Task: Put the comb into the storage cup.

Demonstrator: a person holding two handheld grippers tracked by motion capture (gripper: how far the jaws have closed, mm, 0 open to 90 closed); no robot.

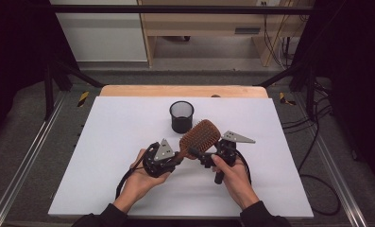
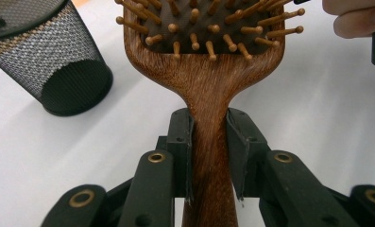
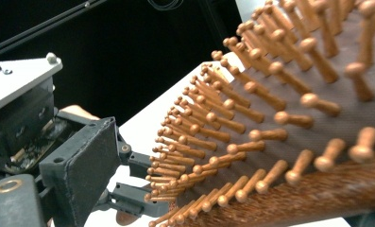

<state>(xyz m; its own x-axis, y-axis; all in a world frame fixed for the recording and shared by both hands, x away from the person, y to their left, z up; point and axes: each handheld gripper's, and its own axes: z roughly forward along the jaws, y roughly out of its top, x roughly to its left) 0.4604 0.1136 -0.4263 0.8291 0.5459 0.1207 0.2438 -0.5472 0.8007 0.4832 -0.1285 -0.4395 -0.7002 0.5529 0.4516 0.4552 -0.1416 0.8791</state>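
A wooden paddle hairbrush point(image 1: 200, 136) hangs above the white mat, bristles toward the person. My left gripper point(image 1: 178, 158) is shut on its handle; in the left gripper view both pads clamp the neck of the brush point(image 2: 208, 80) just under the head, at my left gripper point(image 2: 209, 127). My right gripper point(image 1: 205, 157) sits at the near edge of the brush head. In the right gripper view the bristled head point(image 3: 294, 118) lies between the jaws of my right gripper point(image 3: 232, 179); one pad point(image 3: 81, 175) stands apart from the bristle tips, the other jaw is mostly hidden.
A black mesh cup point(image 1: 181, 116) stands upright on the white mat point(image 1: 119, 142) just behind the brush, also at the upper left of the left gripper view point(image 2: 43, 61). A wooden table edge point(image 1: 185, 91) runs behind the mat. Cables trail at the right.
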